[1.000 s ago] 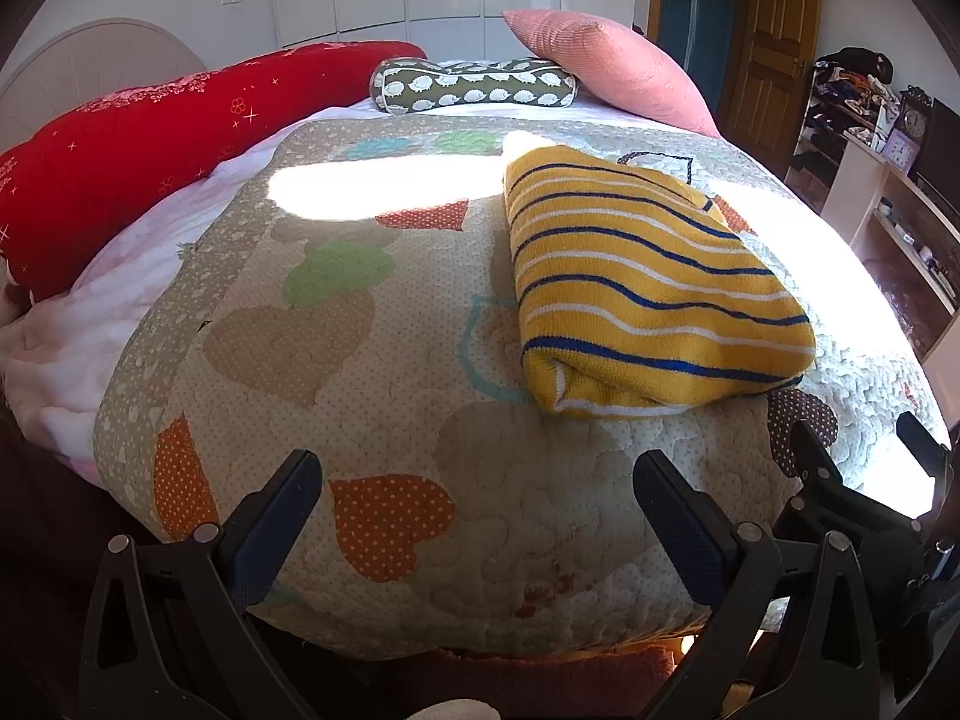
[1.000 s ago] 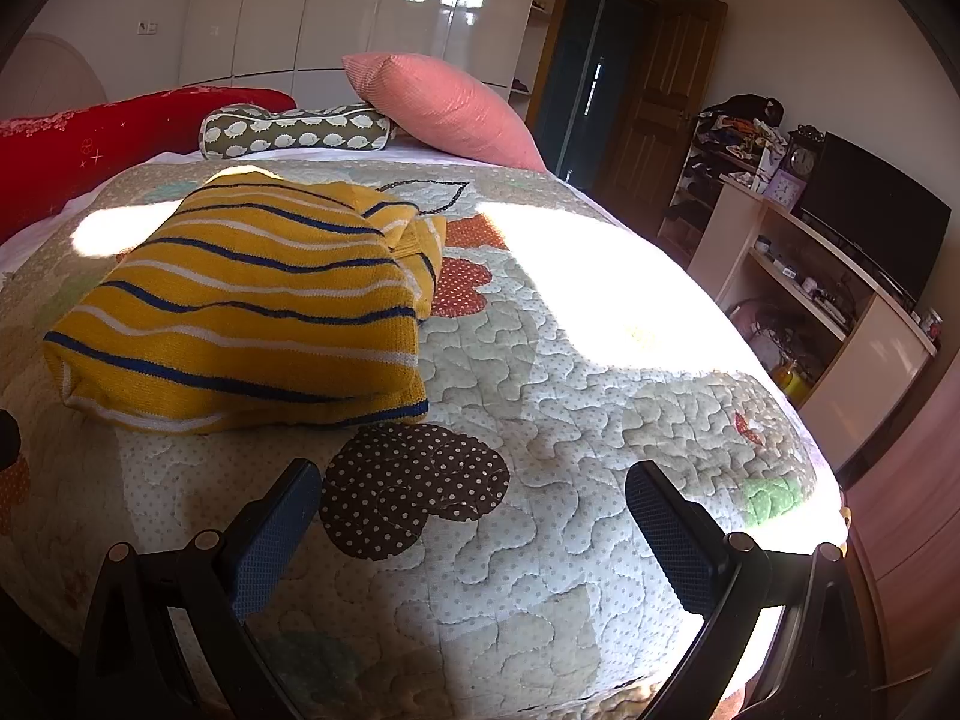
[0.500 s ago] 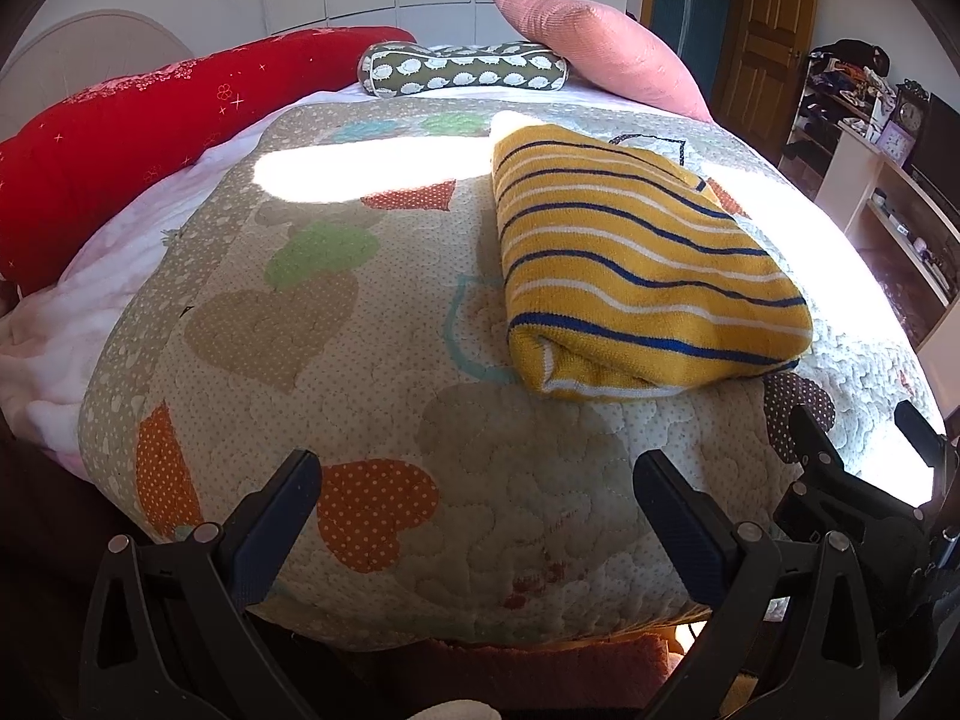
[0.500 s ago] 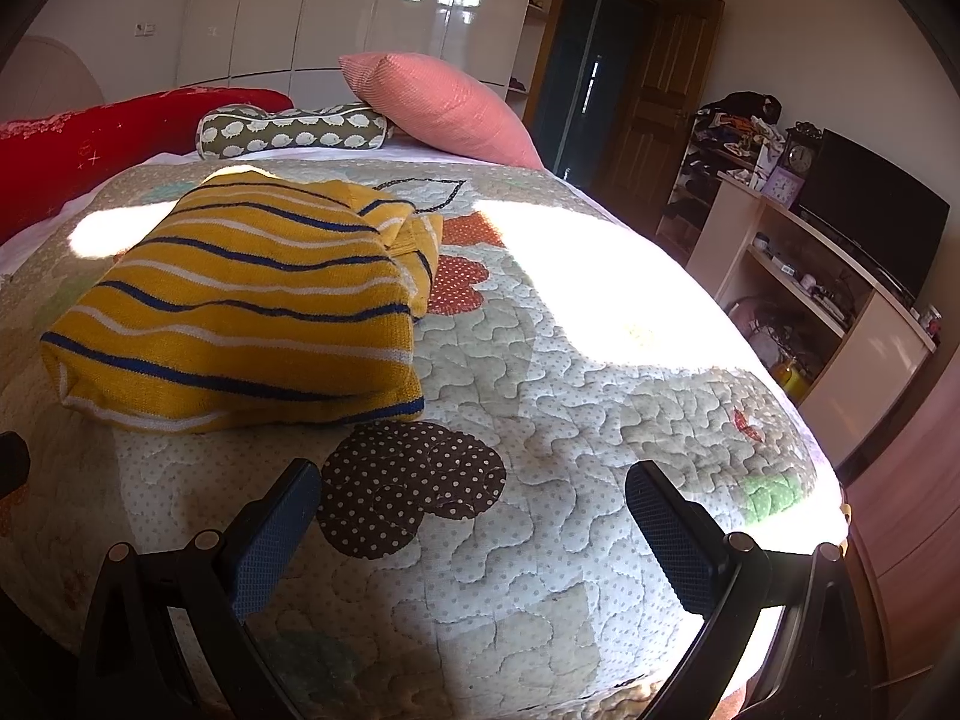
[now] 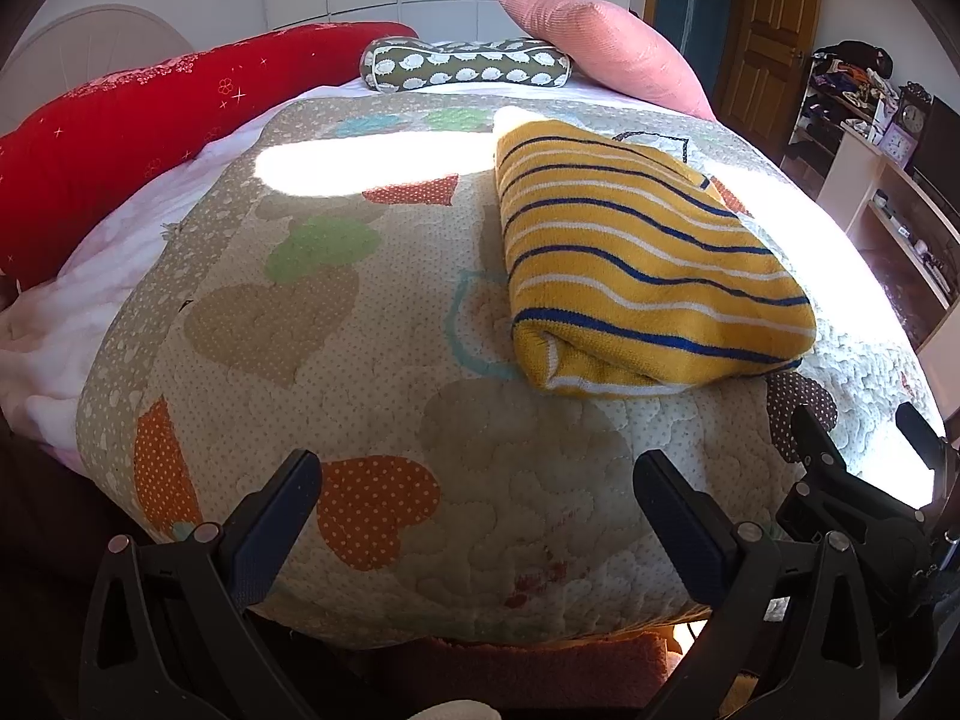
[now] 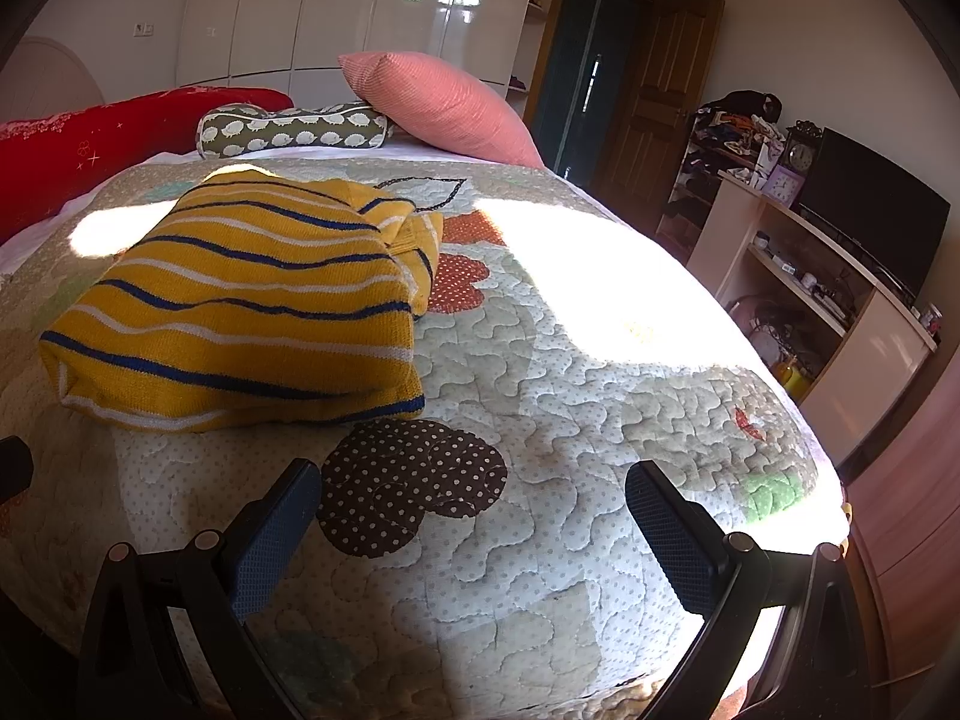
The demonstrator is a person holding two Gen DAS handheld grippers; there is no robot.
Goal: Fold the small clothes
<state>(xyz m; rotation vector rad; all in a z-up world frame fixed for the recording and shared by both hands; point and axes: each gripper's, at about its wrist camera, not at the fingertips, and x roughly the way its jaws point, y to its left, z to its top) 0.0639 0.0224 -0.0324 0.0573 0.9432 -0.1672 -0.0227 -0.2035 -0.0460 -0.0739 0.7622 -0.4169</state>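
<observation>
A yellow knit sweater (image 5: pixel 636 264) with blue and white stripes lies folded in a thick rectangle on the patchwork quilt (image 5: pixel 372 360). It also shows in the right wrist view (image 6: pixel 252 306), at the left. My left gripper (image 5: pixel 477 486) is open and empty, held over the quilt's near edge, short of the sweater. My right gripper (image 6: pixel 474 498) is open and empty, near the quilt's edge, to the right of the sweater. The right gripper also shows in the left wrist view (image 5: pixel 864 450) at the lower right.
A red bolster (image 5: pixel 120 132), a patterned roll cushion (image 5: pixel 465 63) and a pink pillow (image 5: pixel 606 48) lie at the head of the bed. A shelf unit (image 6: pixel 840 300) with a TV (image 6: pixel 870 216) stands right of the bed, beside a wooden door (image 6: pixel 654 120).
Both grippers have shifted slightly near the bed's edge. The folded sweater has not moved. Both grippers stay open.
</observation>
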